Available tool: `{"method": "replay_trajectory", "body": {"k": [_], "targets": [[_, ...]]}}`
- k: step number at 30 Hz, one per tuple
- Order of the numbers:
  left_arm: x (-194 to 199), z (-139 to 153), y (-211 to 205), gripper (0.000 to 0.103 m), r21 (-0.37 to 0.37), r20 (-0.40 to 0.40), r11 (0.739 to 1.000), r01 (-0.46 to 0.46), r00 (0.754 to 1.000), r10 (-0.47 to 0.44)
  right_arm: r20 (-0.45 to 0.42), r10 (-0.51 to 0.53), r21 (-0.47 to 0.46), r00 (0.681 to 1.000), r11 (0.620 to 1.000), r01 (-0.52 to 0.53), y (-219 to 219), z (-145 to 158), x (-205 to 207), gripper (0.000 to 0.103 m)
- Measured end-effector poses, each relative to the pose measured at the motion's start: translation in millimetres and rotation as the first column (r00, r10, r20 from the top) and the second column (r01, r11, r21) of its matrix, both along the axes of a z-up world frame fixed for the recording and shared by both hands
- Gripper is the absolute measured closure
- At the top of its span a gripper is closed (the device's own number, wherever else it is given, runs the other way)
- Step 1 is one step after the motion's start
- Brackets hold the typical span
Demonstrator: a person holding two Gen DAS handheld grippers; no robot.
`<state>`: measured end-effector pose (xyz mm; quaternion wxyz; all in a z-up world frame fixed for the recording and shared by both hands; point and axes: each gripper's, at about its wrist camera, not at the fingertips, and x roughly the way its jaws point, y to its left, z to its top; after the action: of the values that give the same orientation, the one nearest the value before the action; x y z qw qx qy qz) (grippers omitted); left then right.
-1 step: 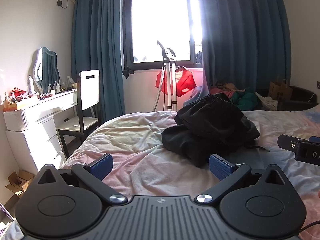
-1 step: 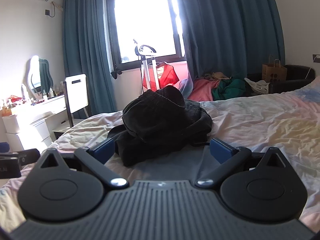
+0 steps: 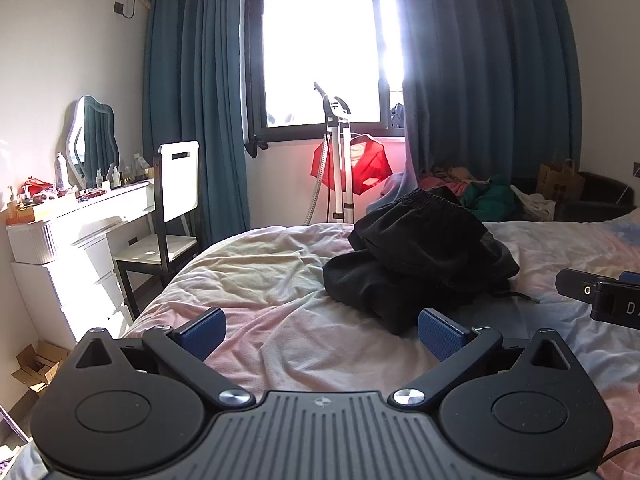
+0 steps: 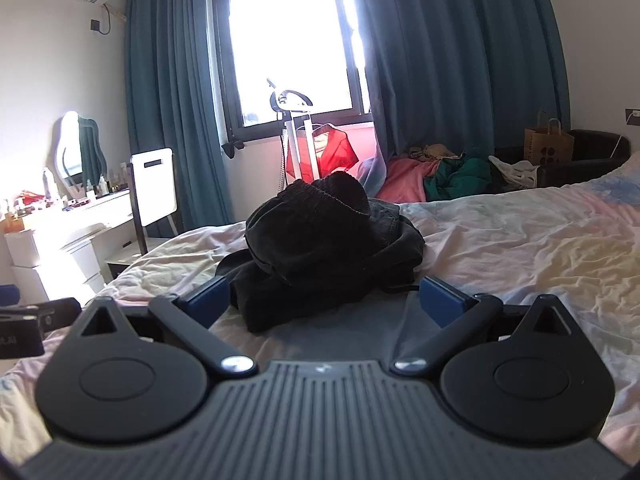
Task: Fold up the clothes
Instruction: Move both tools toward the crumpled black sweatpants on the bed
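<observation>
You have a wide bed with a rumpled pastel sheet in pink, cream and pale blue in front of you, and the crumpled heap of black clothes with a gathered elastic waistband sits on it toward the far side, bunched and unfolded. Your left gripper hangs low over the sheet with its jaws spread wide and nothing between the blue pads; the heap lies ahead and to the right of it, its near edge just beside the right pad. Your right gripper is likewise spread wide and empty, pointed straight at the black heap, whose near edge shows between its pads; whether the pads touch the cloth you cannot tell from here. Each gripper shows at the edge of the other's view.

Beyond the bed, a bright window with a dark frame is flanked by long teal curtains. A white garment steamer stand carrying a red garment stands under the sill. At the left wall you have a white dressing bench with drawers, cluttered with bottles, a wavy-edged mirror above it and a dark chair with a white back beside it. Loose coloured clothes and a brown paper bag lie at the far right
</observation>
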<state>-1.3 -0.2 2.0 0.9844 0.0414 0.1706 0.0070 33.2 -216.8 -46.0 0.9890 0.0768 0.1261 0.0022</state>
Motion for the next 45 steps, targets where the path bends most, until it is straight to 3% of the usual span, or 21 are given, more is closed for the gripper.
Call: {"method": "replay_trajectory", "body": {"k": [19,45], "targets": [[-11,15,7,0.000,-0.016,0.025,1.000,-0.020,0.999,0.021,0.005,0.019,0.003,1.000,1.000,-0.019,9,1,-2,0.000],[6,-4,14,0.000,-0.003,0.015,0.998,-0.056,0.998,0.056,-0.007,0.012,0.004,1.000,1.000,-0.012,7,2,-2,0.000]]}}
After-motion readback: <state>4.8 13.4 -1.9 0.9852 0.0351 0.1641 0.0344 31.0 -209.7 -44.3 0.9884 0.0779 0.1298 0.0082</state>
